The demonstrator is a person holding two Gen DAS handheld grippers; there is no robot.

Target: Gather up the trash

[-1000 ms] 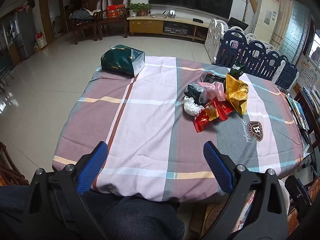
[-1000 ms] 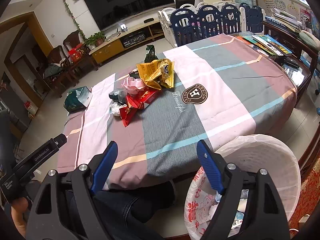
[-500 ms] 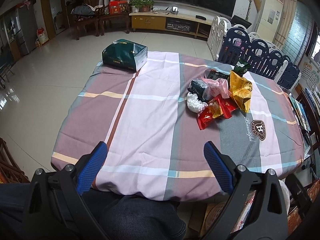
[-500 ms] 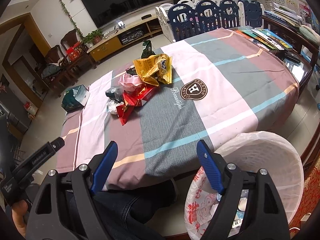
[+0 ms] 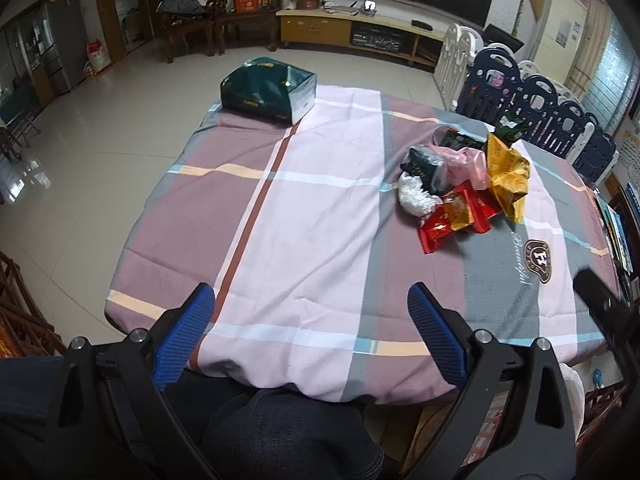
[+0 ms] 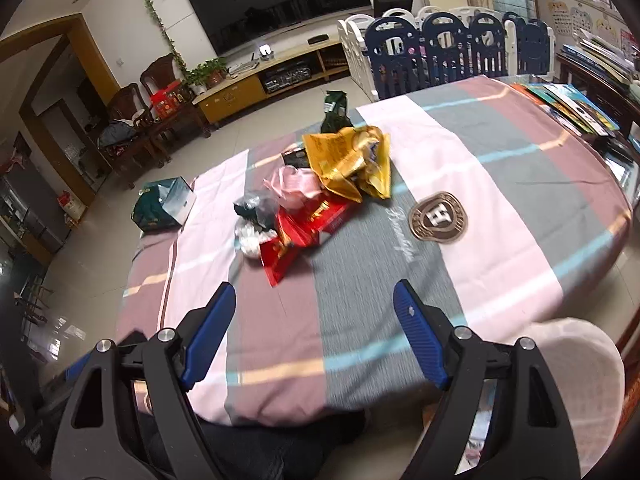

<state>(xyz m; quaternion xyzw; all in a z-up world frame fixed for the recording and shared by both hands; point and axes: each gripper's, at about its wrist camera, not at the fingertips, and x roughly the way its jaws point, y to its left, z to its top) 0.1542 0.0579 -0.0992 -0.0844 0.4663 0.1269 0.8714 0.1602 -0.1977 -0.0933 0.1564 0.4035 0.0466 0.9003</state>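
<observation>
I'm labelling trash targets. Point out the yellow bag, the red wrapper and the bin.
yellow bag (image 6: pixel 352 160), right wrist view, crumpled middle
red wrapper (image 6: pixel 280 258), right wrist view, flat front part
bin (image 6: pixel 580 364), right wrist view, liner over its rim

Tablecloth pink-mauve-grey plaid; wrappers red, yellow; box dark green

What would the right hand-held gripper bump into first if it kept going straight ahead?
Probably the striped tablecloth, since the right hand-held gripper points down at bare cloth. The red wrapper lies just beyond, though depth is hard to judge.
</observation>
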